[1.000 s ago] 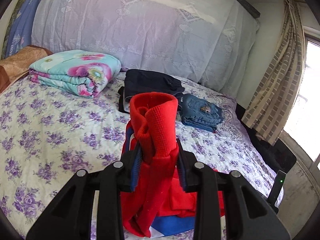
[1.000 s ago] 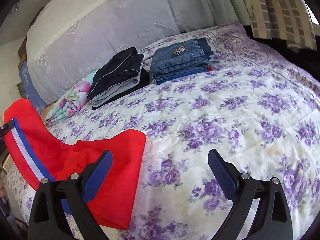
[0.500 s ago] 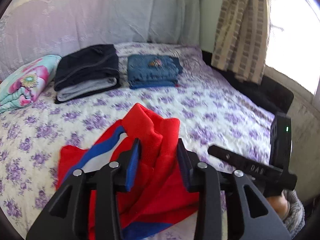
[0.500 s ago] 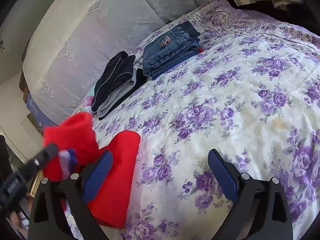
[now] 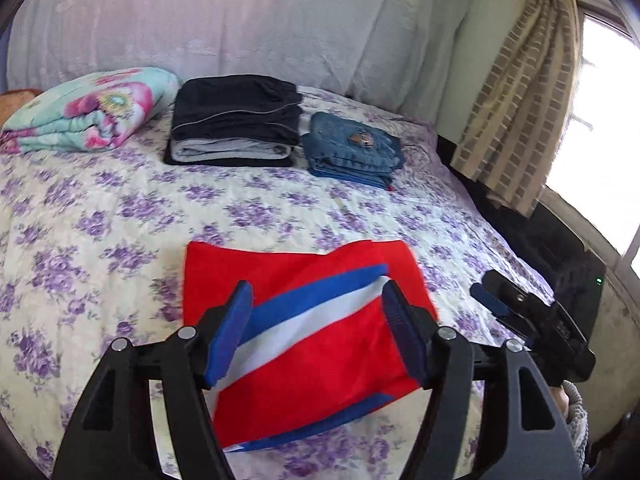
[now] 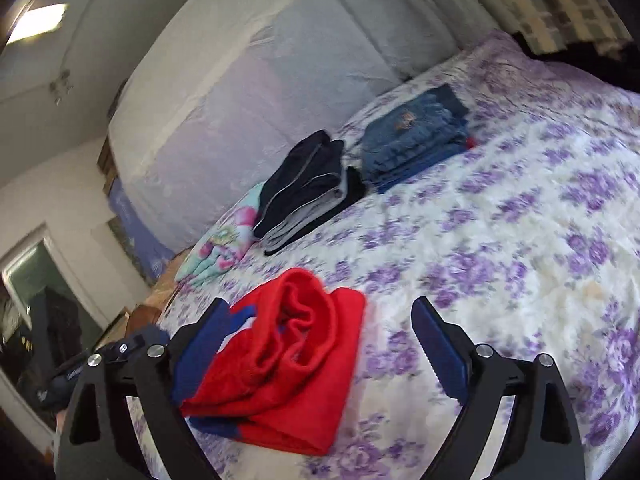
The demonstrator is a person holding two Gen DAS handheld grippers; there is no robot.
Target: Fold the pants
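The red pants [image 5: 320, 344], with a blue and white side stripe, lie folded on the flowered bedsheet [image 5: 120, 220]. My left gripper [image 5: 316, 320] hovers just over them. Its jaws are opening, and the blue pads [image 5: 230, 332] stand apart on either side of the stripe without pressing the cloth. In the right wrist view the same pants [image 6: 288, 368] lie bunched and thick, with a rolled end facing up. My right gripper [image 6: 320, 348] is wide open and closing slightly. The pants sit low between its fingers, toward the left one, and nothing is gripped. The right gripper [image 5: 496, 296] also shows side-on by the bed's right edge.
At the back of the bed are a folded dark pants stack [image 5: 236, 120], folded jeans [image 5: 352, 152] and a floral blanket [image 5: 88, 108]. A lace-covered headboard [image 5: 240, 20] rises behind them. A curtain [image 5: 516, 112] and a bright window are at the right, past the bed's edge.
My left gripper has let go of the red pants. They were bunched upright between its pads and now lie folded on the bed. Its jaws have widened. The right gripper's view has shifted.
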